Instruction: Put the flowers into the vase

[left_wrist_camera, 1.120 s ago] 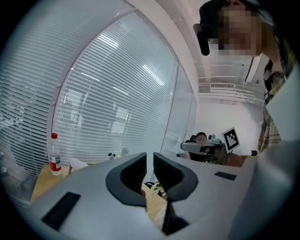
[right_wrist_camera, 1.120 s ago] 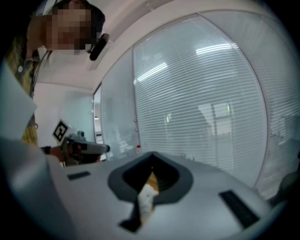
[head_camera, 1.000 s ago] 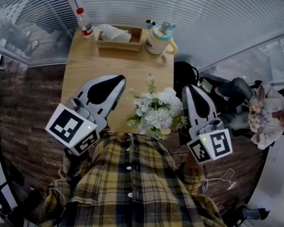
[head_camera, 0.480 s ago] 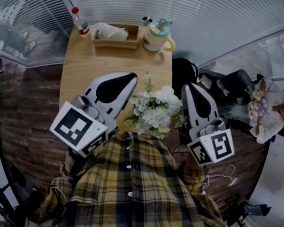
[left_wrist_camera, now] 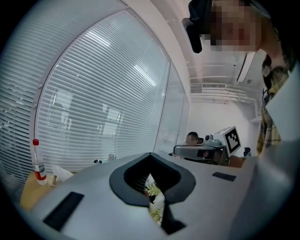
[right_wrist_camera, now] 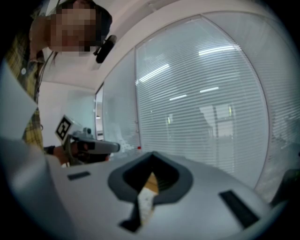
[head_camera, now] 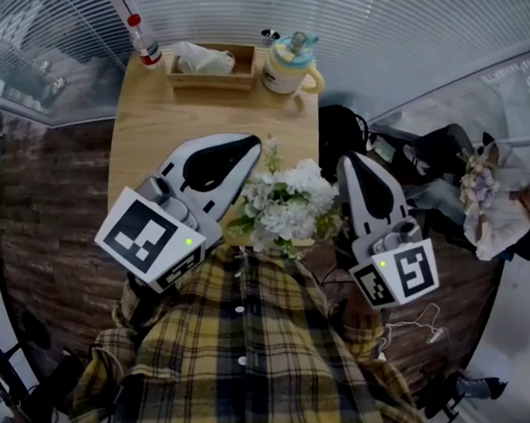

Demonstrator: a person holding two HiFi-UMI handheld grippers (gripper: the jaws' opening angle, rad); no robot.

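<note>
- Tray at the table's far edge holds tissue; lidded cup on its right, bottle on its left.
- Flowers at the near edge, between the grippers; vase hidden under the blooms.
- Left gripper closed tight, empty, just beside the flowers.
- Right gripper jaws together, empty, past the table's right edge.
- Open tabletop between flowers and tray.

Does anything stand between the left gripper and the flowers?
Nothing visible does: the left gripper sits right beside the flowers, over the table, with no other thing in the gap.
</note>
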